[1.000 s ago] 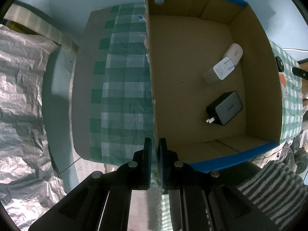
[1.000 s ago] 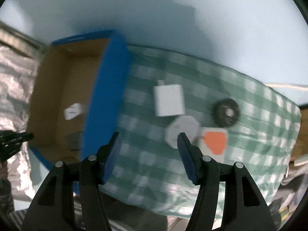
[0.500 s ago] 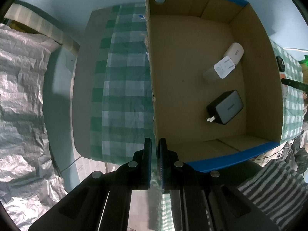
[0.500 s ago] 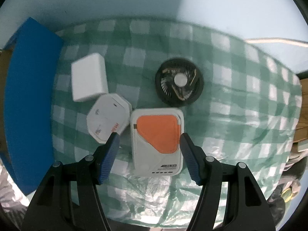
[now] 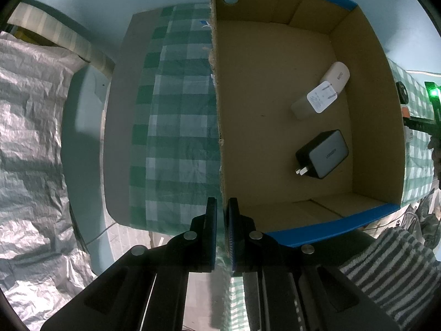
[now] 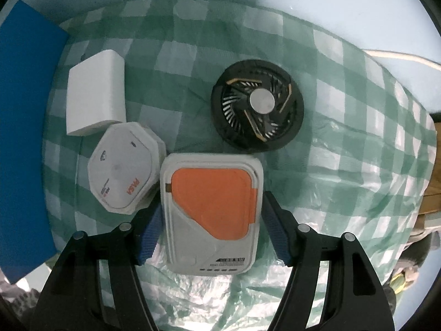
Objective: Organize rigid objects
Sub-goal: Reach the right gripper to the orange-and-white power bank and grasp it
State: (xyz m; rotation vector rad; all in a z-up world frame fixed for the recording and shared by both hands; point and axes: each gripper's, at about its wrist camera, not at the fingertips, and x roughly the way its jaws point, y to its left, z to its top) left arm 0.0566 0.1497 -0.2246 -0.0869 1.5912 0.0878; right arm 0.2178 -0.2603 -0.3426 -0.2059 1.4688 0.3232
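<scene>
In the left wrist view my left gripper (image 5: 222, 215) is shut on the near end of the cardboard box's (image 5: 366, 110) left wall. Inside the box lie a black charger (image 5: 323, 154), a white plug adapter (image 5: 321, 100) and a white oblong case (image 5: 336, 75). In the right wrist view my right gripper (image 6: 212, 204) is open, pointing down, with its blue pads either side of a white-and-orange device (image 6: 212, 207) on the checked cloth. Beside that device lie a white octagonal device (image 6: 124, 171), a white charger block (image 6: 95, 102) and a black round fan (image 6: 257, 104).
The box's blue outer wall (image 6: 24, 124) stands just left of the loose items. Crinkled silver sheeting (image 5: 30, 138) lies left of the table. A striped sleeve (image 5: 386, 270) shows at lower right. A pale cable (image 6: 399, 55) runs past the cloth's far right edge.
My right gripper has moved right, away from the box, and come down over the white-and-orange device, which now lies between its fingers. The left gripper and the box have stayed still.
</scene>
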